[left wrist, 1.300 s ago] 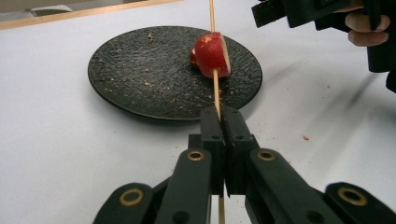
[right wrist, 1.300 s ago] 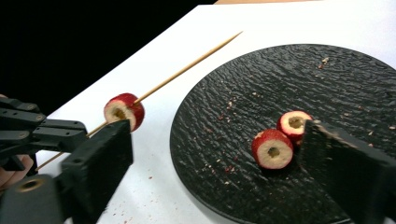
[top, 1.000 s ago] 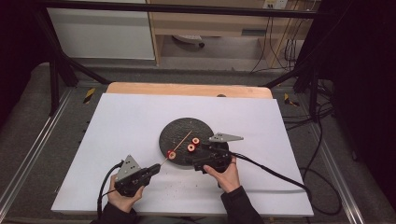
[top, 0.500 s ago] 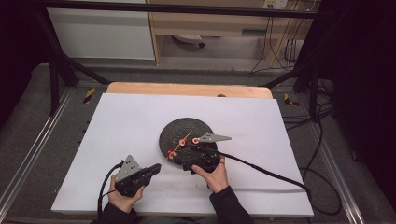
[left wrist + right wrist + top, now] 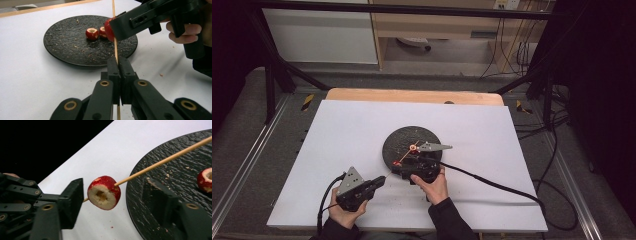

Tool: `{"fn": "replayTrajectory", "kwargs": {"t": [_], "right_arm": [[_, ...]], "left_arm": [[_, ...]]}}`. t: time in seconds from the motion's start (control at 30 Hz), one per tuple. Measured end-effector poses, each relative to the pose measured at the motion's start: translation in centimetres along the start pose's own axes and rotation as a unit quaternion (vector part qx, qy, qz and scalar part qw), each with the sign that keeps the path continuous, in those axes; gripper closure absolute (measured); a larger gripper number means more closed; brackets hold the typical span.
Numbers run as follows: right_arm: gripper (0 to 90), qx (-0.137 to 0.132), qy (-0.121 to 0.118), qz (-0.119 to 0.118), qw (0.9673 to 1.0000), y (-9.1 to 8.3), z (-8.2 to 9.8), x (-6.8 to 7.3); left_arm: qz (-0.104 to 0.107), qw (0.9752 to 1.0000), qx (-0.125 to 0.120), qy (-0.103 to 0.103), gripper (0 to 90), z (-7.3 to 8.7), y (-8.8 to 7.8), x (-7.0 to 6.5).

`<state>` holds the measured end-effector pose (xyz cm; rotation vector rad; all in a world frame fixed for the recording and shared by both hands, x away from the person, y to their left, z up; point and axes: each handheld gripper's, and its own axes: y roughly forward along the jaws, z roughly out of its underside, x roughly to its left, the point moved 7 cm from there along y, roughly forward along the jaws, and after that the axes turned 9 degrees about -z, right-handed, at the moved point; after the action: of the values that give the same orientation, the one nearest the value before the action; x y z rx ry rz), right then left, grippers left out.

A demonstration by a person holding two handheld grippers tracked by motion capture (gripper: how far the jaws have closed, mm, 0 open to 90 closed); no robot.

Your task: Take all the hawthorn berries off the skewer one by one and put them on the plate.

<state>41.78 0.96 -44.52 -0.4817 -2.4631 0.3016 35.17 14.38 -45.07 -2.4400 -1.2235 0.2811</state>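
Left gripper [image 5: 119,65] clamped on a wooden skewer [image 5: 115,47]; my right gripper [image 5: 112,202] closing around a red fruit piece [image 5: 104,192] threaded on it.

Nearest me, my left jaws are pressed together on the skewer, which runs up and away between them toward the black plate [image 5: 67,47]. Just beyond, my right gripper's jaws have just been closing, with the cored red fruit piece between them; in the right gripper view a gap shows on each side, so the pads are not yet on it. This piece hangs on the skewer over the white table [image 5: 342,130], just beside the plate's near rim. Farther off, two more cored red pieces [image 5: 92,33] sit side by side near the plate's middle.
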Motion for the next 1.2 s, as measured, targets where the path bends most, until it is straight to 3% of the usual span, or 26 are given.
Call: {"fn": "replayTrajectory", "kwargs": {"t": [0.3,0.7,1.2], "right_arm": [[60.6,0.003,0.015,-0.029,0.9995,0.0,-0.1,0.3],[61.2,-0.008,0.012,-0.012,0.9998,-0.7,-1.3,-0.2],[61.4,-0.030,0.000,0.023,0.9993,-2.8,-4.5,-1.5]], "left_arm": [[0.002,1.0000,0.000,0.000,88.4,0.0,0.1,-0.1],[0.000,1.0000,-0.006,-0.001,88.4,-0.2,-0.2,0.0],[-0.001,0.9999,-0.014,-0.002,88.4,-0.3,-0.5,0.2]]}}
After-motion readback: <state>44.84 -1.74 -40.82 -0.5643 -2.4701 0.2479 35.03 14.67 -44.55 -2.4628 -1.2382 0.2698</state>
